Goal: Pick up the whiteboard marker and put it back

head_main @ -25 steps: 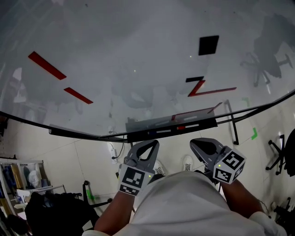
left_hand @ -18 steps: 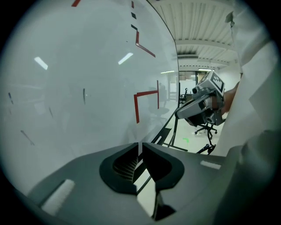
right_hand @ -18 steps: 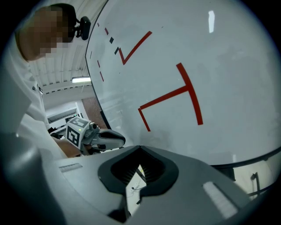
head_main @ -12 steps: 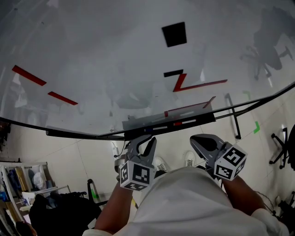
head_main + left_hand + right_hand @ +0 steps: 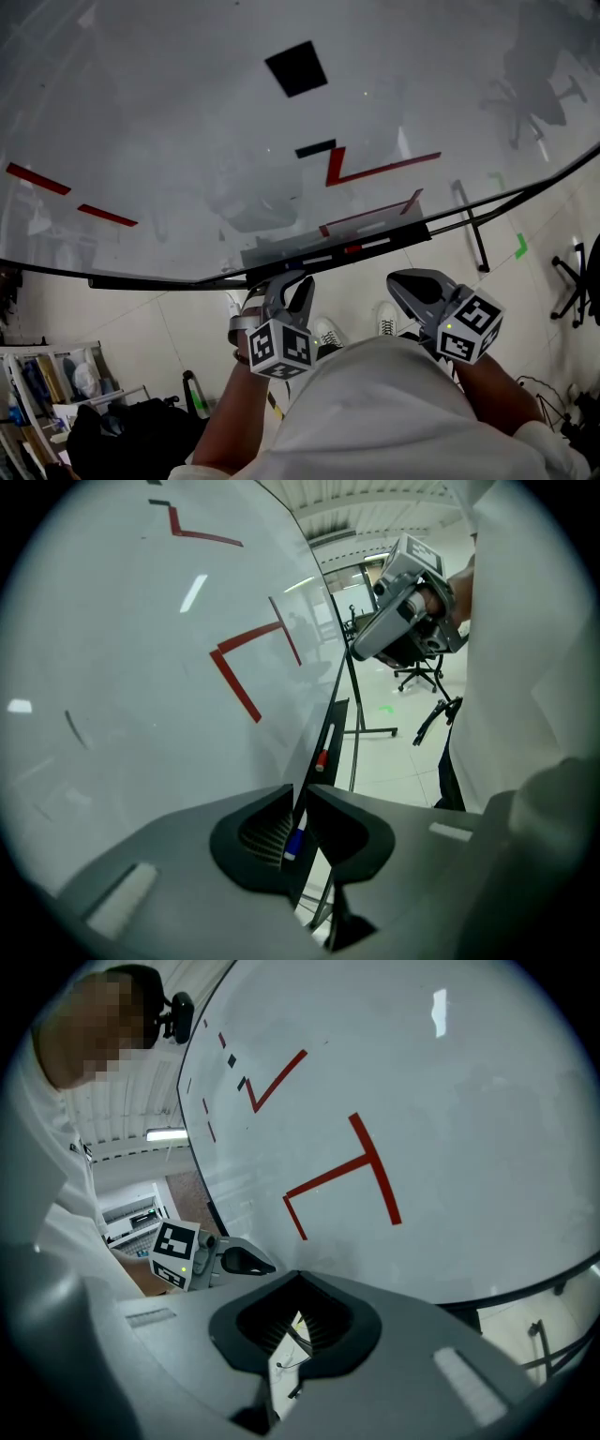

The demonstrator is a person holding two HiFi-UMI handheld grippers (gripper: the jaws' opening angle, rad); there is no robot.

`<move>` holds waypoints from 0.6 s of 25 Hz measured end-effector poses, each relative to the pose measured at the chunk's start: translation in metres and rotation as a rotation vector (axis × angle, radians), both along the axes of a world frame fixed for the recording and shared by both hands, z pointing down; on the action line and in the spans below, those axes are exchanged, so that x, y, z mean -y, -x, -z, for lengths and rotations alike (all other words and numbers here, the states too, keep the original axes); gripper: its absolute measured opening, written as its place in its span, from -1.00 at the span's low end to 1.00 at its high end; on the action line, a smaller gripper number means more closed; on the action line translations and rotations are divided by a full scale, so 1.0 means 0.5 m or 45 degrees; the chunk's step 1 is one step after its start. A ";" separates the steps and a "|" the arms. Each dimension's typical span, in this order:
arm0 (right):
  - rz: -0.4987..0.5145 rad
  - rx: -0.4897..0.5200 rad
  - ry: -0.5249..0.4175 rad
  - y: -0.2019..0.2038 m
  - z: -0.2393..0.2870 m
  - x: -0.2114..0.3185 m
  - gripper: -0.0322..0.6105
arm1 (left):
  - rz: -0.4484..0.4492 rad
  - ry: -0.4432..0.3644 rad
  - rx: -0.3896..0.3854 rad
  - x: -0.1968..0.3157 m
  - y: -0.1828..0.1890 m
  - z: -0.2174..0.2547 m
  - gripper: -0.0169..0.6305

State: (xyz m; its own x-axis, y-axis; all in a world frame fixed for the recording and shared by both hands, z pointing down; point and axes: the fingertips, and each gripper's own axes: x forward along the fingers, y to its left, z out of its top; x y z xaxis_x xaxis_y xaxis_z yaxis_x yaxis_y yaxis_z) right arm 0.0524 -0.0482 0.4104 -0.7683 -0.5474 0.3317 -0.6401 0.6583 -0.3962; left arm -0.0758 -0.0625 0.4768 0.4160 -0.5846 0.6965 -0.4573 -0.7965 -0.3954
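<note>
A whiteboard [image 5: 187,122] with red lines fills the head view, its marker tray [image 5: 281,251] along the lower edge. A red-capped marker [image 5: 352,249] lies in the tray, also seen as the red-capped marker [image 5: 322,758]. A blue-capped marker [image 5: 294,844] lies nearer and shows through the hollow of my left gripper [image 5: 300,799]. That gripper [image 5: 292,279] hangs just under the tray, its jaws parted by a narrow slit with nothing in them. My right gripper [image 5: 398,279] is lower right of the tray; in its own view the right gripper [image 5: 298,1274] is shut and empty.
A black square [image 5: 295,67] sticks to the board above a red angle mark [image 5: 337,167]. The board's stand legs [image 5: 472,234] reach over the tiled floor. A shelf [image 5: 47,375] and black bag [image 5: 122,431] sit lower left, an office chair [image 5: 583,281] at the right.
My left gripper has turned and come up closer under the tray, and its jaws have parted slightly. The head view has swung right, so the board marks shifted left. The right gripper stayed put.
</note>
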 end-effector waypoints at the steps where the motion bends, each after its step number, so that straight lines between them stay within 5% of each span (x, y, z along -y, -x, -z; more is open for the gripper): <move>1: -0.002 0.001 0.000 -0.001 0.000 -0.001 -0.89 | -0.011 0.004 0.021 0.000 0.000 -0.005 -0.77; 15: -0.032 0.002 0.006 -0.020 -0.006 -0.007 -0.89 | -0.120 0.048 0.214 0.013 -0.004 -0.062 -0.77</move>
State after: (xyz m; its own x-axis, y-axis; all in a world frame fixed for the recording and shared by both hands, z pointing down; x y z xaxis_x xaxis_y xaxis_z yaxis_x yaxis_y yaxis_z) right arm 0.0624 -0.0447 0.4132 -0.7547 -0.5652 0.3332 -0.6560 0.6402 -0.3998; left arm -0.0736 -0.0688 0.5080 0.3436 -0.5211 0.7813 -0.3102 -0.8482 -0.4293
